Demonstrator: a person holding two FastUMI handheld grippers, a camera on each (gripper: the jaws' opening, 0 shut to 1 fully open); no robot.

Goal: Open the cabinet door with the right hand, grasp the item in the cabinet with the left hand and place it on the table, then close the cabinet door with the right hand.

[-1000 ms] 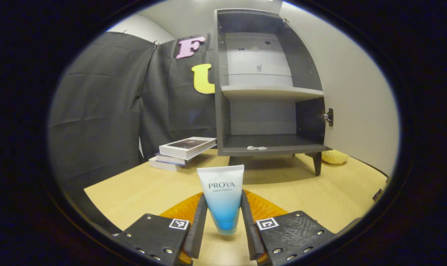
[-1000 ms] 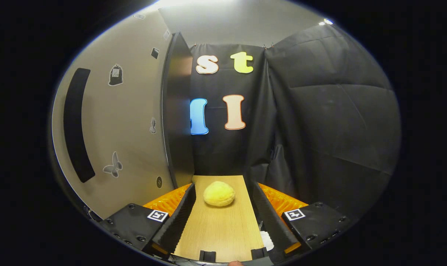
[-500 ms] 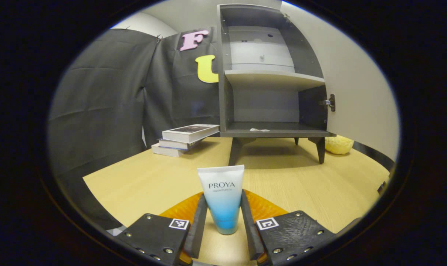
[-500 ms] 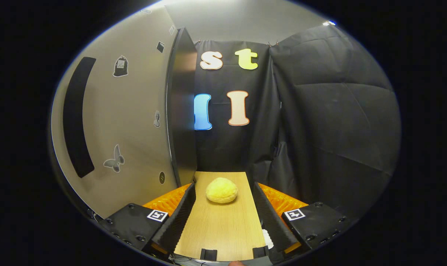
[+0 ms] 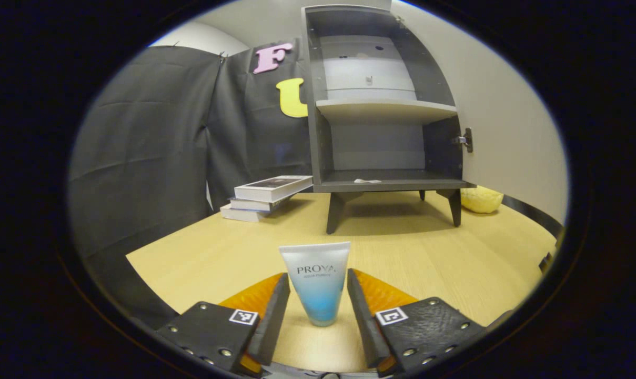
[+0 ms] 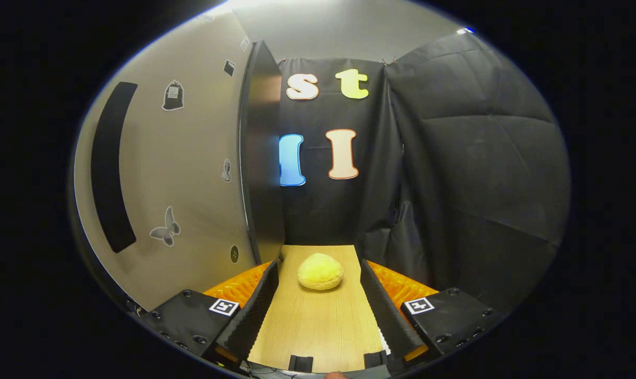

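**Tube set down on the table, door waiting to be shut**

The cabinet [image 5: 381,105] stands on its legs at the far side of the table [image 5: 202,263], its door [image 6: 181,173] swung wide to the right so the shelves are open to reach. Both shelves look bare apart from a small pale scrap on the lower one, which fits the item being out already. A stack of books [image 5: 265,197] lies to the cabinet's left and a yellow sponge [image 6: 320,271] sits on the table near the door, clear of the working space in front.

The tube [image 5: 316,281] stands cap-down on the near part of the table, upright between the fingers of the left gripper [image 5: 315,310]. Those fingers are parted with a gap on each side of the tube, so the tube appears to be standing on its own.

The right gripper [image 6: 318,310] hangs with its fingers spread wide and empty, just beside the door's outer face, likely placed there ready to push the door closed.
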